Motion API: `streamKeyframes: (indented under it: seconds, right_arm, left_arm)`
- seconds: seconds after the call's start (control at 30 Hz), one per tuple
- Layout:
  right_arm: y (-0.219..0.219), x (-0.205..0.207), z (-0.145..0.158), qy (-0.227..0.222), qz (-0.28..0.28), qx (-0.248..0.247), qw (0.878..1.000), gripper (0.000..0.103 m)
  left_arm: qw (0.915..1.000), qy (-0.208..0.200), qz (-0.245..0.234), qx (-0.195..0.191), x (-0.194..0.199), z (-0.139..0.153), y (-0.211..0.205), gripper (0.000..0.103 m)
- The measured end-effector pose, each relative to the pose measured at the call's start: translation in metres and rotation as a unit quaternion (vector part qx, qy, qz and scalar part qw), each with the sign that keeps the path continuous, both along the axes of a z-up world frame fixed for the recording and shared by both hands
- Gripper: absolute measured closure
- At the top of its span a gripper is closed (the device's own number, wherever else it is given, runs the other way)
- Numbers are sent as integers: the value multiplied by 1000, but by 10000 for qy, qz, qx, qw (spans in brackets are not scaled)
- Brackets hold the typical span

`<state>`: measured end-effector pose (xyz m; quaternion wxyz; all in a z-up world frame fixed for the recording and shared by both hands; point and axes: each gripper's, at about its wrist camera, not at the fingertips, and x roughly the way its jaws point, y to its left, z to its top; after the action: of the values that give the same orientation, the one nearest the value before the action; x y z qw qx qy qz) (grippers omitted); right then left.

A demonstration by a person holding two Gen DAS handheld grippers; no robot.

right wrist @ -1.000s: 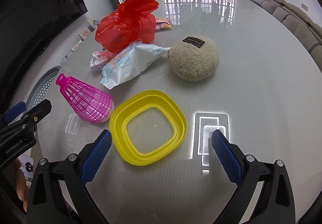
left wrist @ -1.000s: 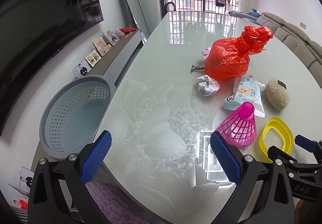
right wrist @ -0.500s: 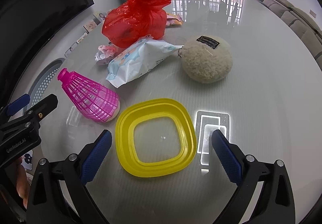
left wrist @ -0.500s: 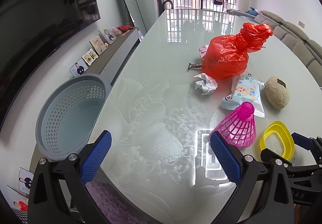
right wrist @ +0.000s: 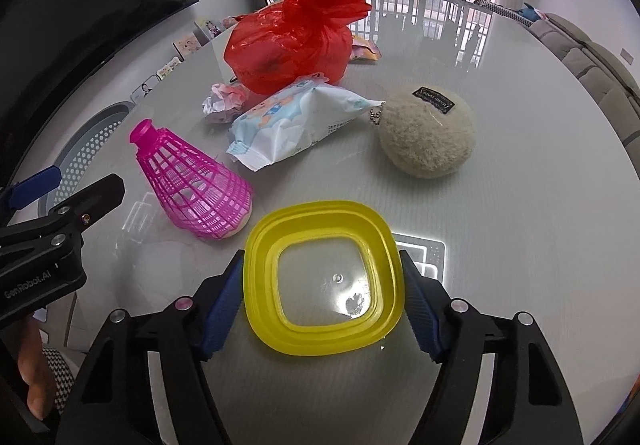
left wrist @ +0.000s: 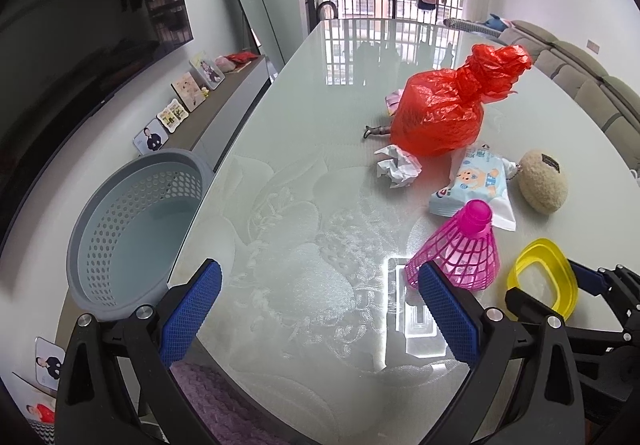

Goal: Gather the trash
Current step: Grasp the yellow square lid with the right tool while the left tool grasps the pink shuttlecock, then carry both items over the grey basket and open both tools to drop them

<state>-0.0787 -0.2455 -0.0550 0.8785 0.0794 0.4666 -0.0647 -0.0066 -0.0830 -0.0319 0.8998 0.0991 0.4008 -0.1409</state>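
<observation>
A yellow square lid [right wrist: 324, 337] lies at the near edge of the glass table [left wrist: 304, 149]. My right gripper [right wrist: 320, 257] straddles it, jaws closing, and both blue pads meet its left and right sides. The same lid [left wrist: 540, 277] shows at the right in the left wrist view. Beyond it sit a pink mesh cone [right wrist: 192, 185], a wet-wipes pack [right wrist: 296, 121], crumpled paper [right wrist: 224, 105] and a tied red plastic bag [right wrist: 292, 45]. My left gripper [left wrist: 319, 271] hovers open over bare glass, left of the cone, with nothing between its fingers.
A grey perforated basket [left wrist: 74, 265] stands below the table's left edge. A fuzzy beige ball [right wrist: 426, 133] with a black label rests right of the wipes. A low cabinet with photo frames [left wrist: 176, 113] runs along the left wall. A sofa [left wrist: 592, 85] is at far right.
My right gripper's jaws have come in from wide apart onto the yellow lid, and the lid now sits closer between them. My left gripper has stayed put.
</observation>
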Motion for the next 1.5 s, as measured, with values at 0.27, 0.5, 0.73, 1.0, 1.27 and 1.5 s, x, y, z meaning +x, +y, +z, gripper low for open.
streamKeyframes:
  seconds: [0.27, 0.5, 0.73, 1.0, 1.27, 1.5]
  right_arm:
    - [-29, -15, 10, -276, -341, 246, 9987, 34]
    - [-60, -28, 9, -367, -619, 535, 9960, 34]
    - [-63, -26, 3, -348, -599, 615, 9957, 34]
    - [-61, -22, 4, -410, -550, 653, 9955, 34]
    - [-49, -21, 17, -536, -384, 640, 9958, 34]
    - [-14, 3, 37, -689, 49, 586, 9959, 34]
  left_arm:
    - [9992, -83, -356, -143, -11, 5, -15, 6]
    - [9973, 43, -669, -306, -7, 2, -39, 6]
    - [9972, 55, -662, -335, 2, -1, -53, 19]
    - [9956, 71, -877, -327, -1, 0, -58, 68]
    - [9963, -221, -652, -524, 4, 29, -30, 68]
    - [9975, -558, -180, -384, 20, 45, 5, 68]
